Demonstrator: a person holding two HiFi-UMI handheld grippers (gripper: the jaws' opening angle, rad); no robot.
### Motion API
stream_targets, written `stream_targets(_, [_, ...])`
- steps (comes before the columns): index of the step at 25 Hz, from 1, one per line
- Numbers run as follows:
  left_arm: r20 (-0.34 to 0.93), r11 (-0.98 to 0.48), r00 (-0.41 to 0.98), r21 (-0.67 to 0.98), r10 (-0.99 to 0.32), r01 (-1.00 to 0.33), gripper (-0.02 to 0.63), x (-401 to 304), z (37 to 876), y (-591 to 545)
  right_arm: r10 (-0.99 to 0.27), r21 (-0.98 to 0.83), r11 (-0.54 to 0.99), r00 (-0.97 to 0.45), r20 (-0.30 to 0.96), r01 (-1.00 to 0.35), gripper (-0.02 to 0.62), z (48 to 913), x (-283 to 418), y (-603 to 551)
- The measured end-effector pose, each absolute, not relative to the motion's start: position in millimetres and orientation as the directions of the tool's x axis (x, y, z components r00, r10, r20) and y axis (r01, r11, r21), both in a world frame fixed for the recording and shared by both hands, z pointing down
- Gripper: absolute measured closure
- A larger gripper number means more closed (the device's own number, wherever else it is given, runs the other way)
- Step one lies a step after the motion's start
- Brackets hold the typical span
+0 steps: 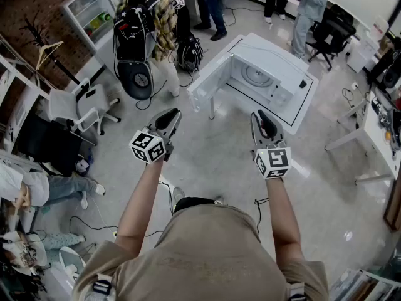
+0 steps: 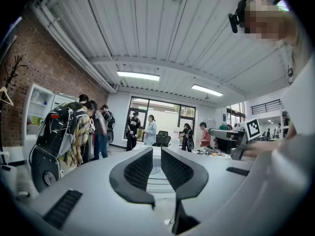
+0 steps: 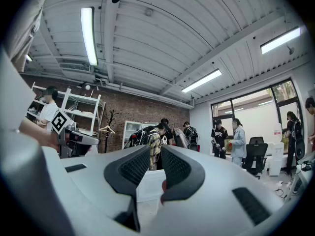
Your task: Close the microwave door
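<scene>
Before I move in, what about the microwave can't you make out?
Head view: microwave door handle and hinge too small to read.
Left gripper view: microwave mostly hidden behind the jaws.
Right gripper view: only a white sliver shows between the jaws; cannot tell which part.

Room inventory.
- Floor: pale, glossy, with loose cables near the right side.
- Wall: dark red brick. The end wall is white.
- Windows: tall, dark-framed, set in the white end wall.
- Ceiling: white, ribbed, sloping.
- Strip lights: long, lit.
- Shelf unit: white, open, standing against the brick.
- Coat stand: dark, beside the shelf unit.
- Swivel chair: white.
- Office chair: black.
- Table: white, at the right edge.
</scene>
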State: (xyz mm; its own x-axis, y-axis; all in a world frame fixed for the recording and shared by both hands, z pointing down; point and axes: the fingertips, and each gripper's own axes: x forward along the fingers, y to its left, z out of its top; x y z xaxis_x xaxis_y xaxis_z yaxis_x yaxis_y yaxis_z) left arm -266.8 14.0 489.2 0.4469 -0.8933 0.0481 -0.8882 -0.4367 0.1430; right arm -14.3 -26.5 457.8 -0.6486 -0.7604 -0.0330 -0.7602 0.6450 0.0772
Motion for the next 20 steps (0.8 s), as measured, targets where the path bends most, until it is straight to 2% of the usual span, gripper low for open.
stream_targets(5, [0.05, -0.438, 0.449, 0.15, -0.892, -0.886, 0.566, -260.7, 488.6, 8.0, -0.738, 0.095, 0.669, -0.674, -0.032, -0.737, 0.517, 457.4, -15.9, -27.6])
stream_targets(8, [0.055, -0.429, 0.442, 0.162, -0.895, -0.888, 0.566, -261.3, 490.7, 6.6, -0.696, 0.04, 0.716, -0.717, -0.038, -0.697, 0.515, 456.9, -21.9, -23.9])
stream_targets(12, [0.078, -0.422, 0.434, 0.133, -0.897, -0.897, 0.565, -269.6, 494.3, 0.0, -0.66, 0.004, 0.75, -0.749, -0.057, -0.661, 0.48, 453.1, -34.9, -25.4])
stream_targets(20, [0.111, -0.51, 0.525, 0.137, -0.844, -0.849, 0.515, -291.5, 513.3, -36.1, -0.65, -0.02, 0.76, -0.758, -0.046, -0.65, 0.479, 465.6, -74.1, -46.1])
